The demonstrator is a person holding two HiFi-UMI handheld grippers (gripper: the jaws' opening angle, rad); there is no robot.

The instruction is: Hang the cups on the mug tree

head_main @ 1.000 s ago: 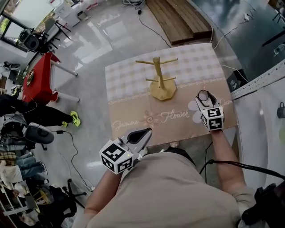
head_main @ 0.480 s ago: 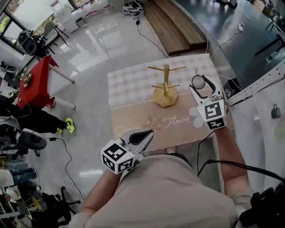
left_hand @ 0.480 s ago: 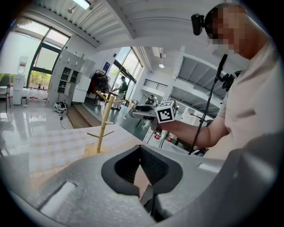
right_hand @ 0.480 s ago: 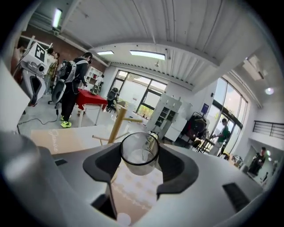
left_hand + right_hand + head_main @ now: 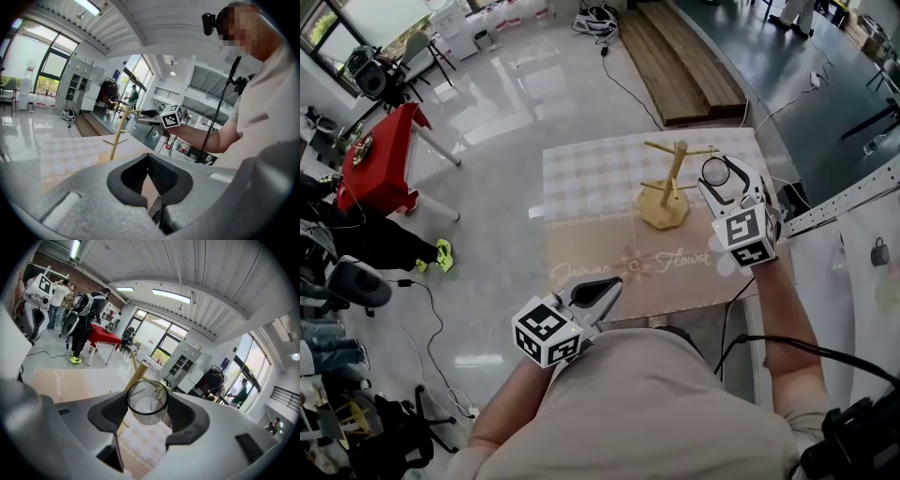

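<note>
The wooden mug tree (image 5: 673, 180) stands bare toward the back right of the cloth-covered table (image 5: 591, 192). My right gripper (image 5: 719, 176) is in the air just right of the tree and is shut on a clear glass cup (image 5: 715, 172). In the right gripper view the cup (image 5: 147, 403) sits between the pads, mouth toward the camera, with the tree's post (image 5: 138, 371) right behind it. My left gripper (image 5: 606, 286) hovers at the table's near edge with its jaws together and nothing in them. From the left gripper view, the tree (image 5: 117, 136) is ahead on the cloth.
A red table (image 5: 380, 169) stands on the glossy floor to the left, with bags and cables around it. Wooden planks (image 5: 680, 47) lie beyond the table. A white perforated rail (image 5: 853, 192) runs at the right. Some people stand in the background (image 5: 79, 319).
My right gripper has lifted the glass cup from the table's front right and carried it up beside the tree. The left gripper has stayed at the near edge.
</note>
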